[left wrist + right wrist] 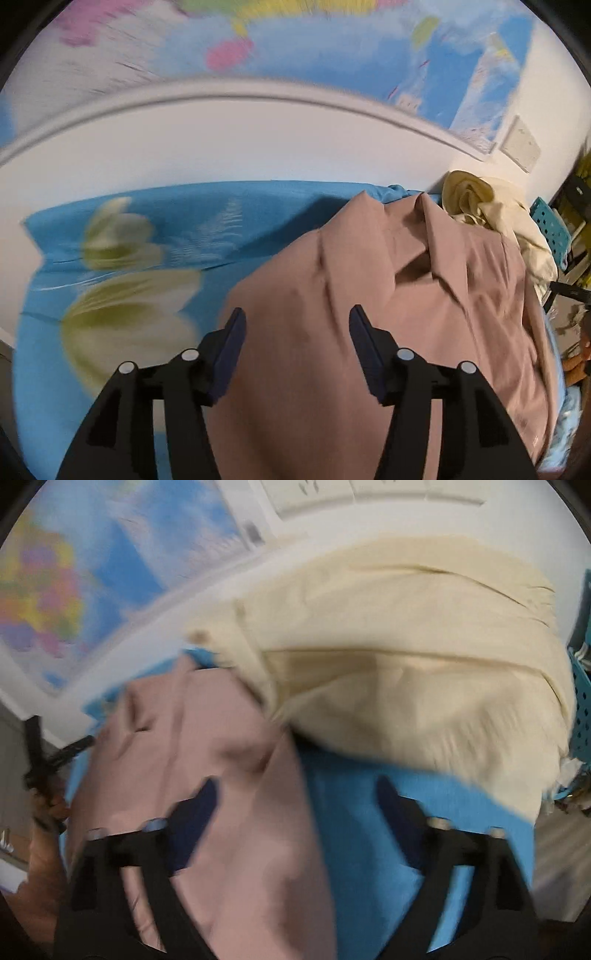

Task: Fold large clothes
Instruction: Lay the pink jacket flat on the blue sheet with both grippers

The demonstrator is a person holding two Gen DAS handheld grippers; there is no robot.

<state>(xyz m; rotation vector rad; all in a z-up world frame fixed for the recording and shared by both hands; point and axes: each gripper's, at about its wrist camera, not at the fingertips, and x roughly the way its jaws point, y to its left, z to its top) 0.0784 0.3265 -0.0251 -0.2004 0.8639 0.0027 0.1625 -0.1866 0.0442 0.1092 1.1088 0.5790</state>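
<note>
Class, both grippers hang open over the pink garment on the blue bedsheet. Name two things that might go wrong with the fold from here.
1. The cream garment lies bunched against the pink garment and seems to overlap its edge; a lift may drag it along.
2. The right gripper straddles the pink edge and the blue sheet, so closing may pinch sheet too. The left gripper is open over creased cloth, so creases might get folded in.

Two garments, one bedsheet
</note>
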